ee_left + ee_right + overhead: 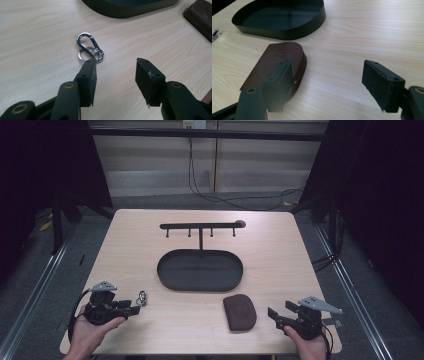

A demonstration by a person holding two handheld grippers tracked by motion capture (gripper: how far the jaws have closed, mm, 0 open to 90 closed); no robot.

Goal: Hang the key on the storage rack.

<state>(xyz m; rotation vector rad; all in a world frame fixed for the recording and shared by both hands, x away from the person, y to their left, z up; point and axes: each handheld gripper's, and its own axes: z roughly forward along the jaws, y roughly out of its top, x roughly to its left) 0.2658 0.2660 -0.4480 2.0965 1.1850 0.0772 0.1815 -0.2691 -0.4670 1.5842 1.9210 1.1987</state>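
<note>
On the desk (280,250), your left gripper (116,72) fingers stand apart, empty; the clip (87,45) looks light, stiff, slippery — pinch its loop.

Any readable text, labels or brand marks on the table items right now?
None readable.
Brown pouch: a round embossed seal with lettering, too faint and blurred to read.
Carabiner, black tray and hook rack: no markings visible.

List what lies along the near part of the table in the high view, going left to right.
Left gripper → carabiner with key rings → brown zip pouch → right gripper.
</note>
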